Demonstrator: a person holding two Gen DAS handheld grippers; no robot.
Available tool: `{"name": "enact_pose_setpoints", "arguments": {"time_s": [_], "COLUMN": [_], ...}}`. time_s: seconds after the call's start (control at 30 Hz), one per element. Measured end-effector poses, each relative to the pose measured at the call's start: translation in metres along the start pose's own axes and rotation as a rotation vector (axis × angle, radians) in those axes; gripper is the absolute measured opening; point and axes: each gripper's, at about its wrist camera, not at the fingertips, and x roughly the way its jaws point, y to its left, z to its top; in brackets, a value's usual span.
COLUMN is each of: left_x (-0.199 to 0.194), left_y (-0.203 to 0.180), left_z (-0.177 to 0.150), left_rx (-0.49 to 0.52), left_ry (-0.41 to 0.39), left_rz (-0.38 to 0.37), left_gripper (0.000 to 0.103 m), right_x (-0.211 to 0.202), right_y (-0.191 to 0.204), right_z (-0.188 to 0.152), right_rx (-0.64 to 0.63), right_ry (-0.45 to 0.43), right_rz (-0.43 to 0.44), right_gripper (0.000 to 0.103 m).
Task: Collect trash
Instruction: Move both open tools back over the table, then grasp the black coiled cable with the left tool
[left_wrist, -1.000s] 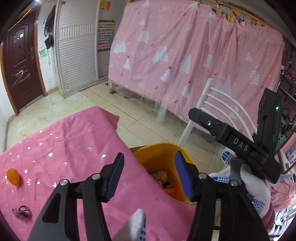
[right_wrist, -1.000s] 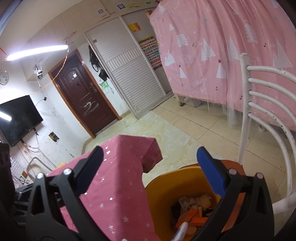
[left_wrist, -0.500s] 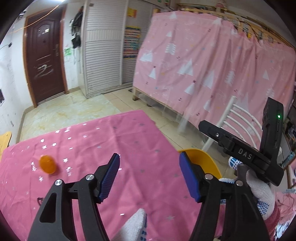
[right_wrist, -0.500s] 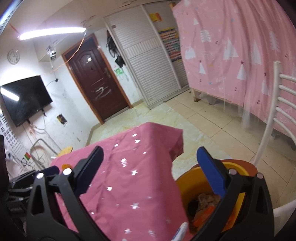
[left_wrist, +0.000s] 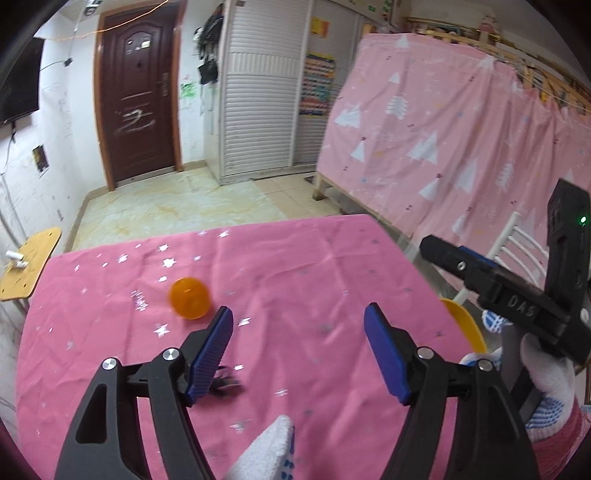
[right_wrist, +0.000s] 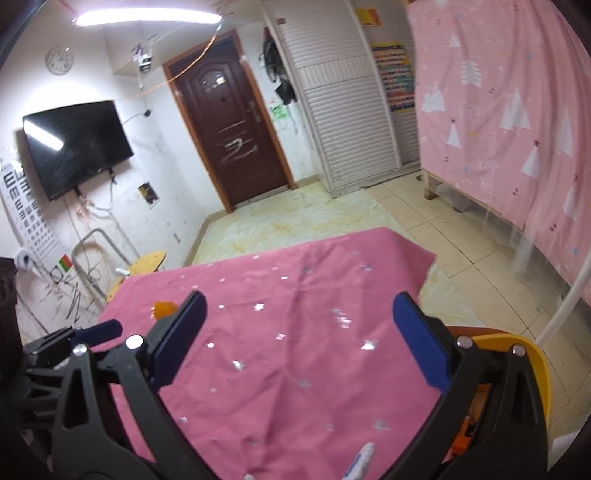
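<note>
Step in hand, as I read it: reach for the next piece of trash on the table, nothing carried. Pink star-print tablecloth (left_wrist: 295, 280) fills both views. Yellow bin (right_wrist: 532, 354) sits off the cloth's right edge, below table level, with some orange scraps showing inside in the right wrist view.

Left gripper (left_wrist: 299, 350): jaws opening, nothing between the blue pads, only bare cloth. Right gripper (right_wrist: 299, 332): jaws spread wide, empty, aimed across the cloth with the bin just under its right finger. Gloved hand (left_wrist: 546, 387) holds the right tool at the left view's right side.

Trash left: orange round piece (left_wrist: 190, 297) lies on the cloth just ahead and left of the left gripper's left fingertip, outside the gap and not touching it. Small dark tangled item (left_wrist: 225, 384) lies close by the left pad, partly hidden, blurred; can't tell what it is.

Next move likely calls for shifting the left gripper leftward so the orange piece sits between the pads, lowering, then closing and carrying right to the bin.
</note>
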Motion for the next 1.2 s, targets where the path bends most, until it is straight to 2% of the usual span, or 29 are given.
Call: {"name": "enact_pose_setpoints", "arguments": {"time_s": [0.23,0.5,0.73,0.9,1.07,1.13,1.2], "left_x": [0.007,0.027,0.044,0.052,0.048,0.047,0.046], "left_y": [0.041,0.072,0.078,0.069,0.068,0.070,0.072], "left_z": [-0.008,-0.024,-0.037,-0.041,-0.044,-0.044,-0.045], "left_rx": [-0.056,-0.079,-0.061,-0.009,0.000,-0.005,-0.013], "left_ry": [0.024,0.089,0.146,0.188,0.182,0.178,0.174], "left_rz": [0.049,0.105,0.099,0.091,0.090,0.088,0.084], "left_gripper": [0.066,0.066,0.066,0.066,0.051,0.040,0.034], "right_x": [0.022,0.043,0.055,0.062,0.067,0.069,0.070], "right_y": [0.033,0.058,0.070,0.076,0.081,0.084,0.087], "right_z": [0.000,-0.003,-0.005,-0.007,-0.010,-0.011,-0.012], "right_rx": [-0.065,-0.111,-0.140,-0.150,-0.160,-0.164,-0.169], "right_ry": [0.042,0.089,0.115,0.130,0.144,0.148,0.151], "right_rz": [0.030,0.044,0.047,0.046,0.043,0.043,0.043], "right_gripper": [0.097,0.097,0.097,0.097,0.097,0.097,0.097]}}
